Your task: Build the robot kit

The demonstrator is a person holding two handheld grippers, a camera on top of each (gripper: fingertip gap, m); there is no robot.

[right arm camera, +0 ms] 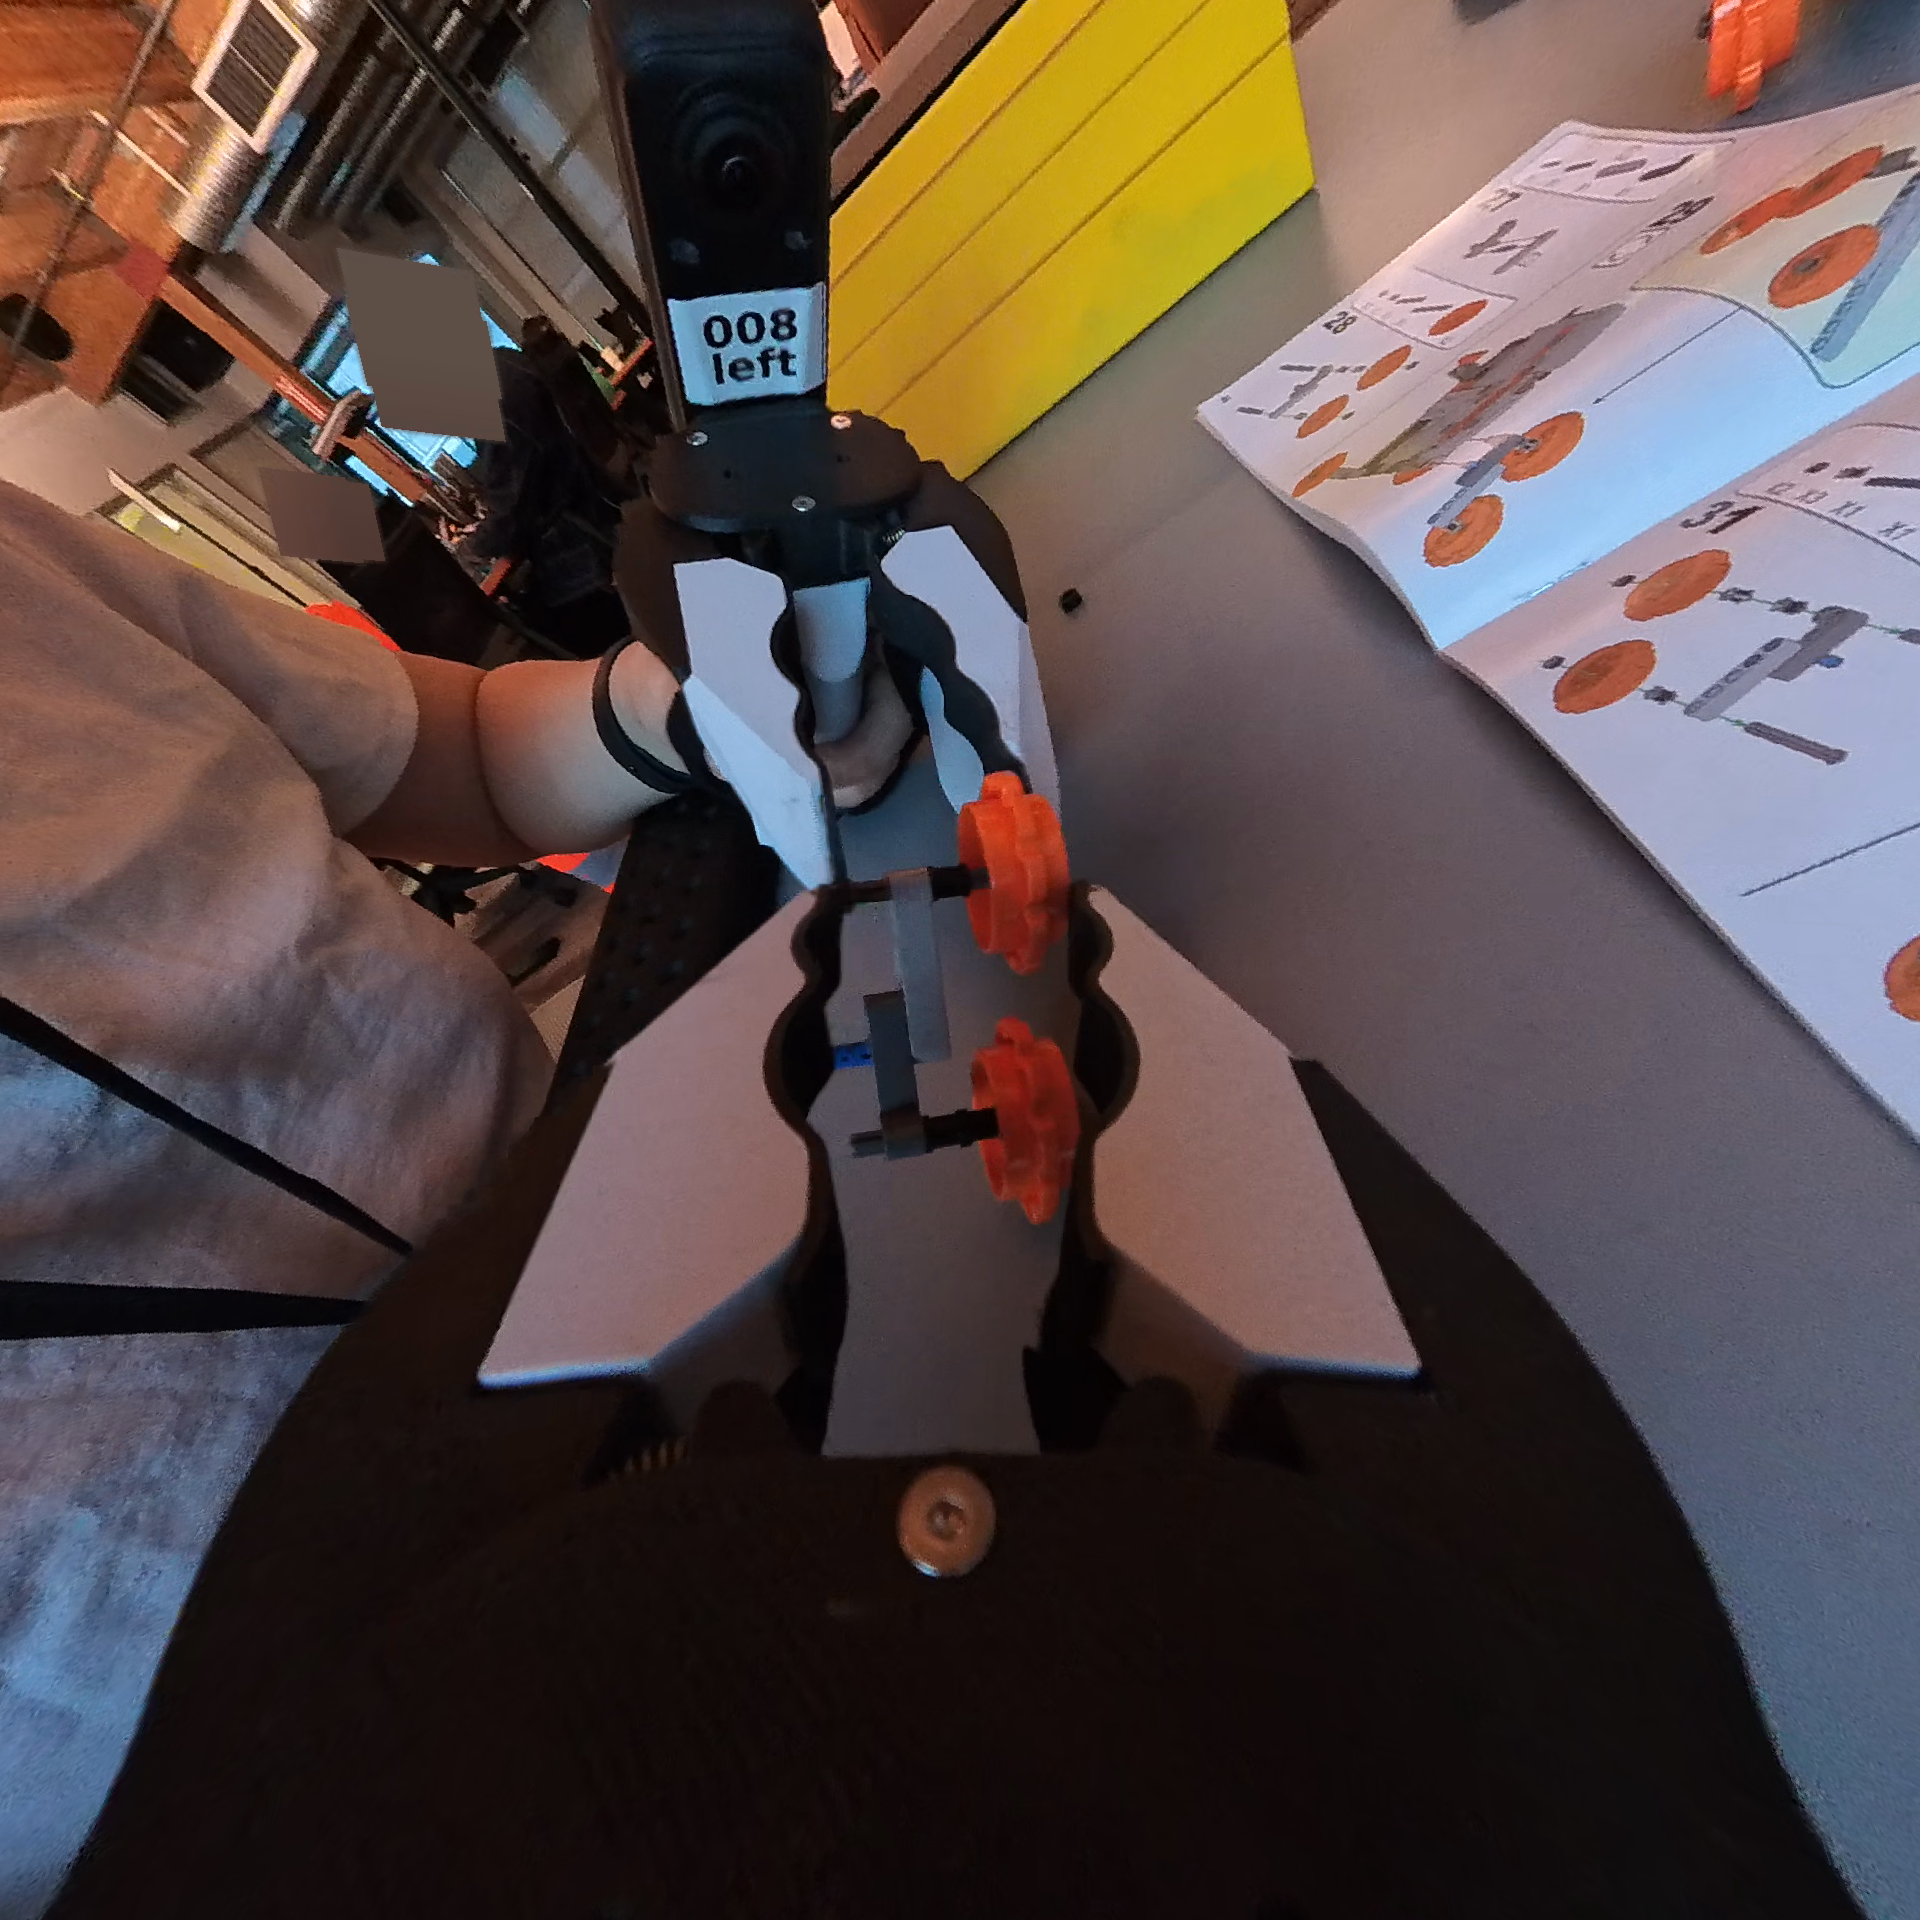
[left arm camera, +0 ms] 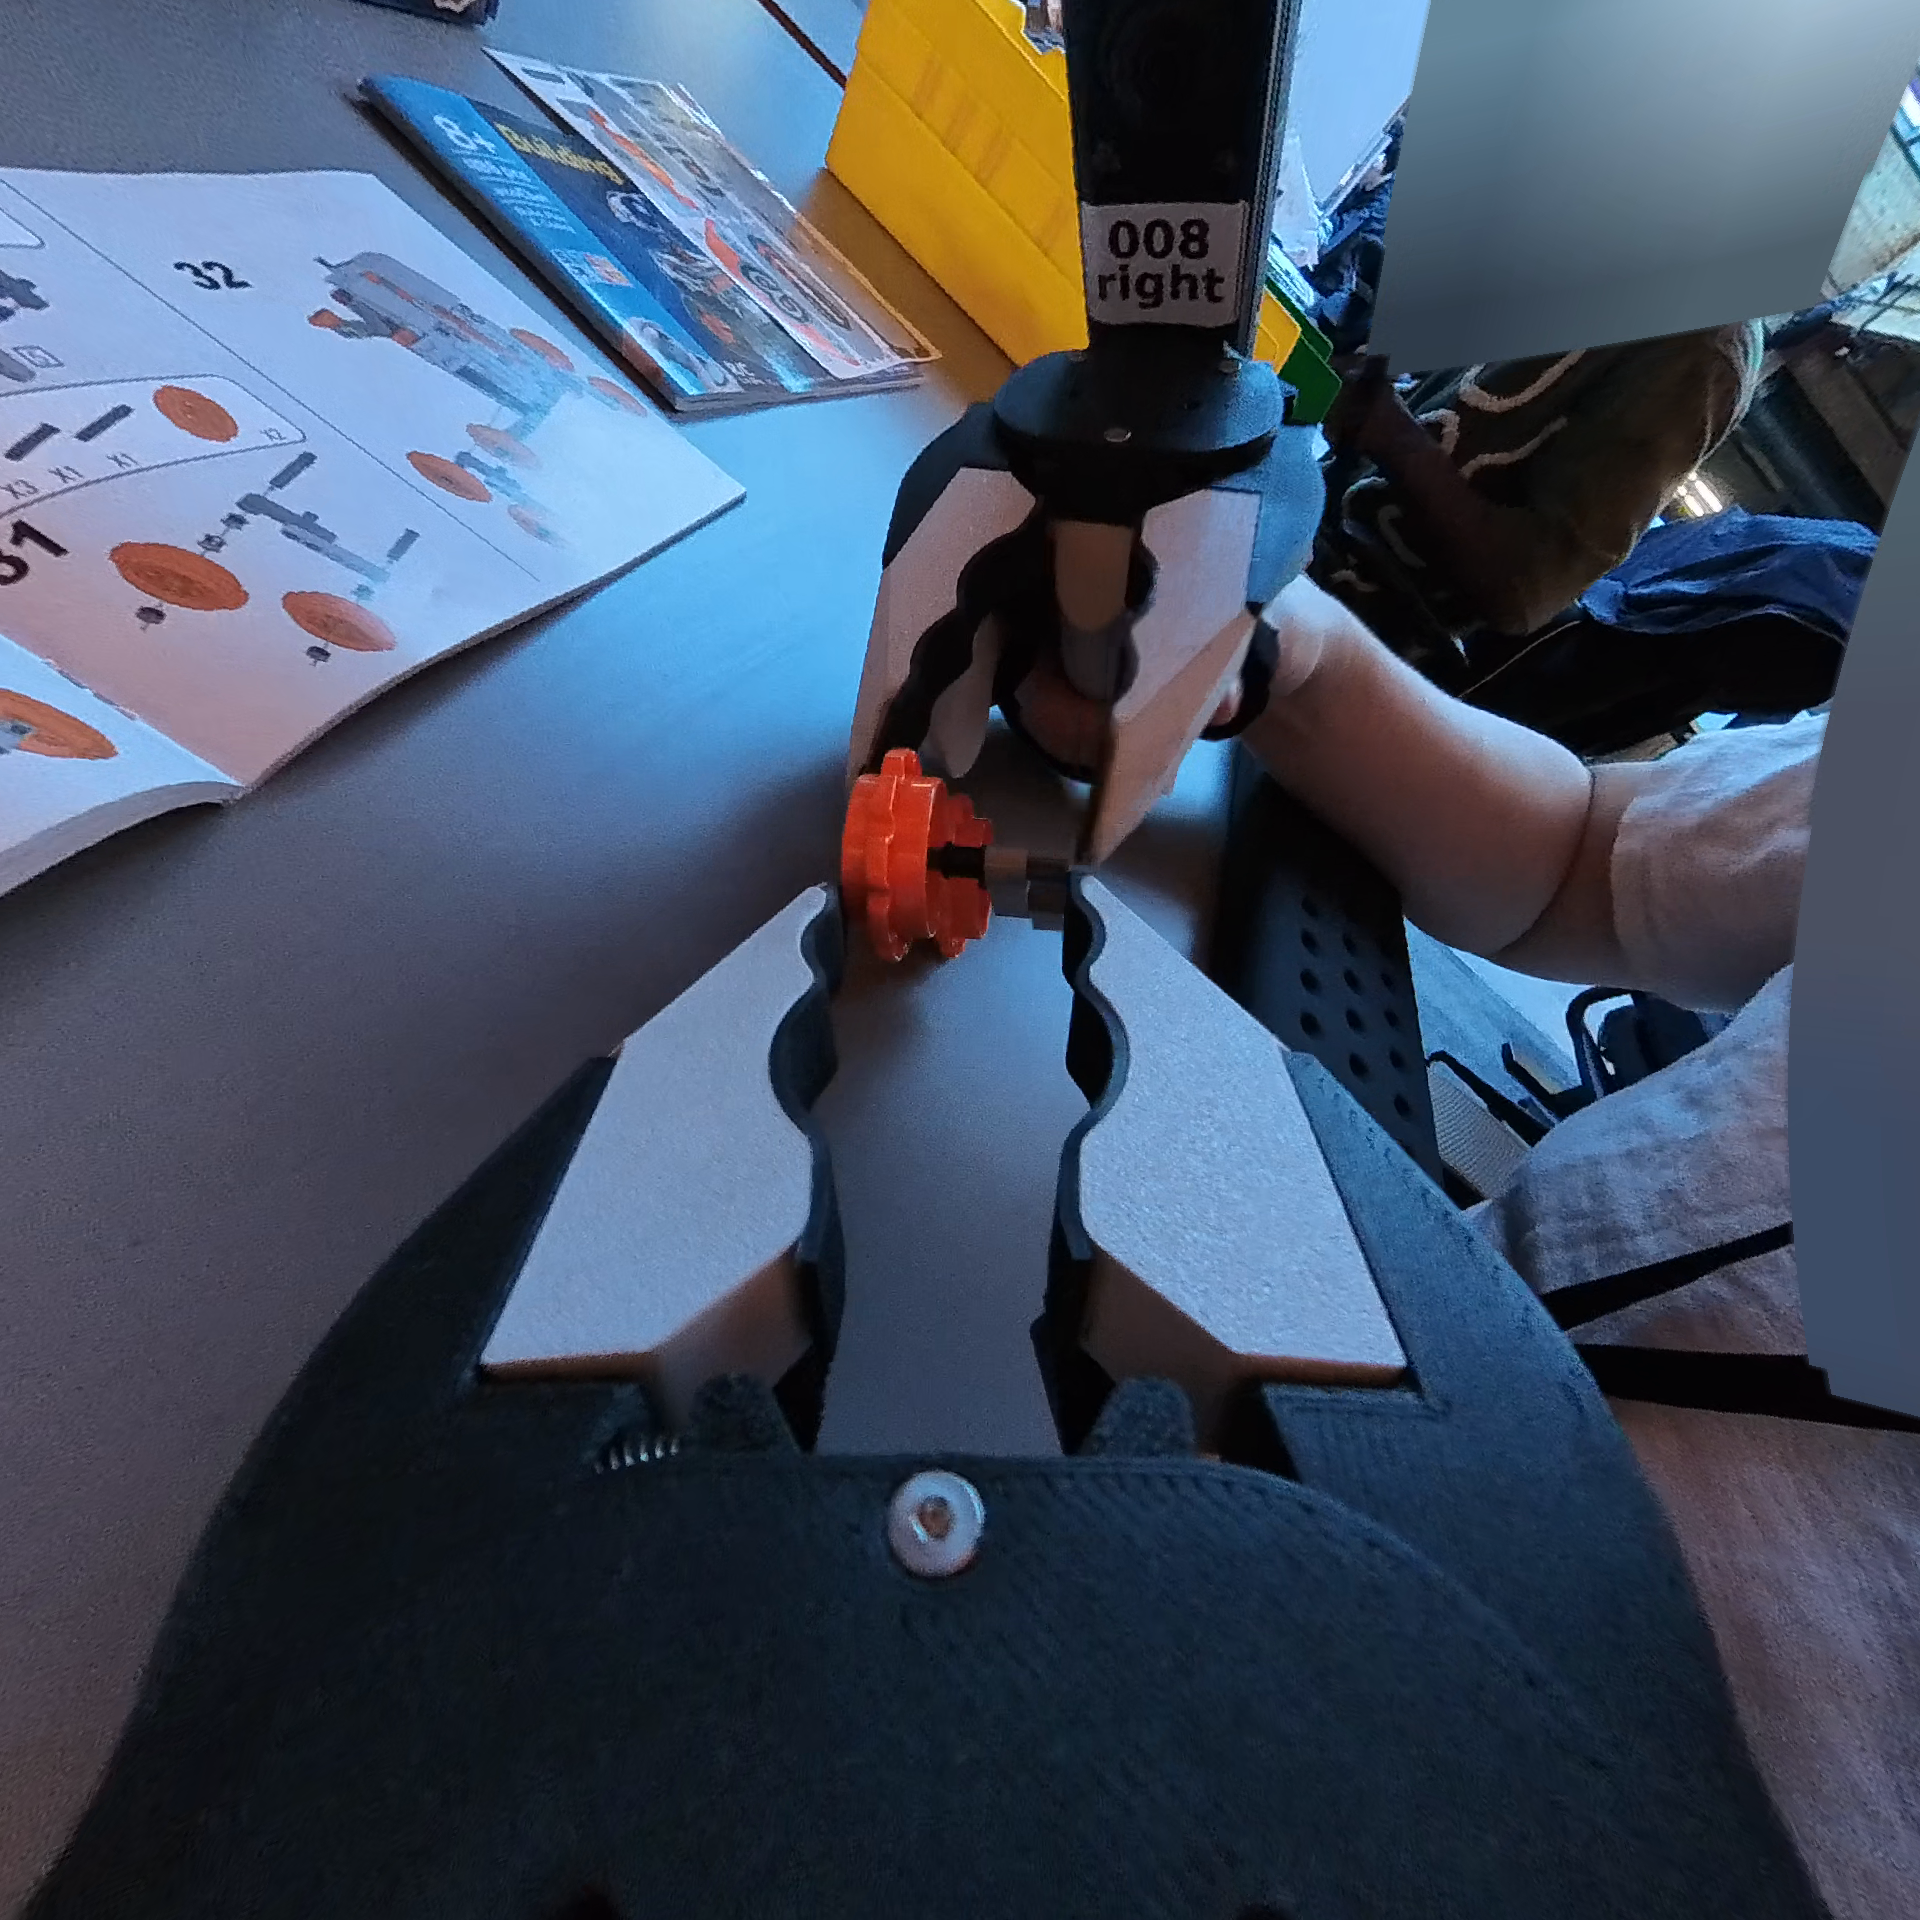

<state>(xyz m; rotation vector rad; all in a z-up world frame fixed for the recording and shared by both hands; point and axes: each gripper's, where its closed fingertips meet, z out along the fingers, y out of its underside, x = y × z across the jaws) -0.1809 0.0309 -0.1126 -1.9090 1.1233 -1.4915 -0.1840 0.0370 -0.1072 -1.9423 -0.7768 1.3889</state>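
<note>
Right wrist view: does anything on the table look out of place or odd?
One small black piece lies alone on the grey table, apart from the orange-wheeled assembly between the hand-held grippers. Otherwise nothing looks spilled or damaged.

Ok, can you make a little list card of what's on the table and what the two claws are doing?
Toy: grey beam piece with two orange wheels on black axles
Left claw: tips either side of one wheel's end; grip unclear
Right claw: the piece lies between its fingers; grip unclear
Nearby: open instruction booklet, yellow box
Surface: grey table
</note>
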